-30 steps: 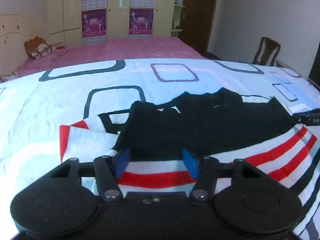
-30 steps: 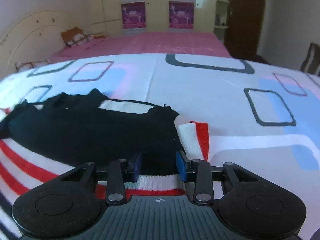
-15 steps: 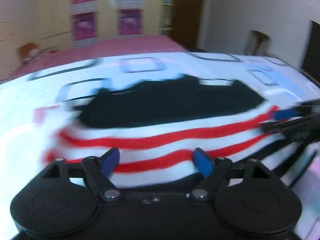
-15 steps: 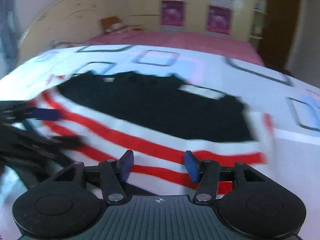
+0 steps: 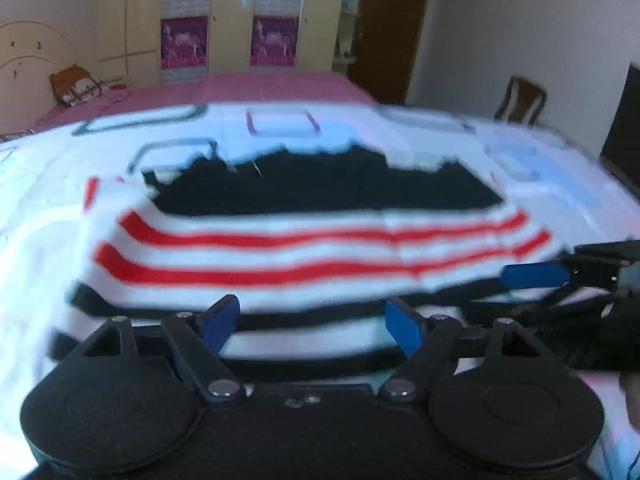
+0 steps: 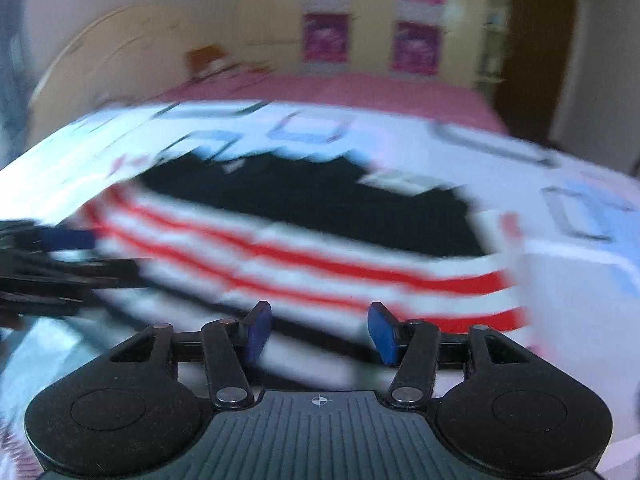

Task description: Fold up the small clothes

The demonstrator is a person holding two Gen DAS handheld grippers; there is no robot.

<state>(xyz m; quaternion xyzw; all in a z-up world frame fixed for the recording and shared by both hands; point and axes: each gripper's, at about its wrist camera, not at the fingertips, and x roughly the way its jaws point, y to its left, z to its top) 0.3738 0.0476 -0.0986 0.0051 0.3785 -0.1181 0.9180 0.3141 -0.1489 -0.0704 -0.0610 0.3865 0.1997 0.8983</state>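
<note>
Left gripper [image 5: 310, 326] and right gripper [image 6: 318, 330]: jaws wide, holding nothing, hovering over near hem of striped garment [image 5: 280, 248]. Garment lies flat on bed [image 5: 48, 208], likely positioned for a fresh grasp; frames blurred.

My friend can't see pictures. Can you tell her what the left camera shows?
A small sweater, black on top with red and white stripes below, lies spread on a white patterned bedsheet. The left tongs hover open and empty at its near edge, and the right tongs reach in from the right. The picture is blurry.
</note>
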